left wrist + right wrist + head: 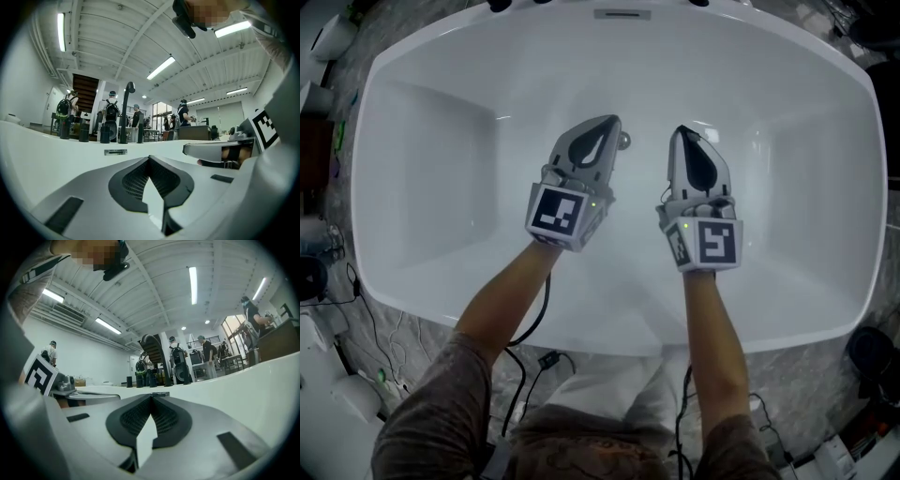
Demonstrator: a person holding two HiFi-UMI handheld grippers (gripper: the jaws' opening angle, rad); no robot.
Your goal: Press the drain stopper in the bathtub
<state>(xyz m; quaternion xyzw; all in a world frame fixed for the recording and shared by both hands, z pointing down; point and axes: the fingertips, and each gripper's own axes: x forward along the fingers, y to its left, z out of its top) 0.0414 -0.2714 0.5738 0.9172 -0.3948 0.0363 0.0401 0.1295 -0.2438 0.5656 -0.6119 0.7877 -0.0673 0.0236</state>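
1. The drain stopper (624,141) sits on the bathtub (431,150) floor at frame centre.
2. The left tongs (607,125) are closed and empty, with their tip just left of the stopper.
3. The right tongs (682,135) are closed and empty, with the stopper farther off to their left.
4. Judgement: the left tongs are nearer for the press.
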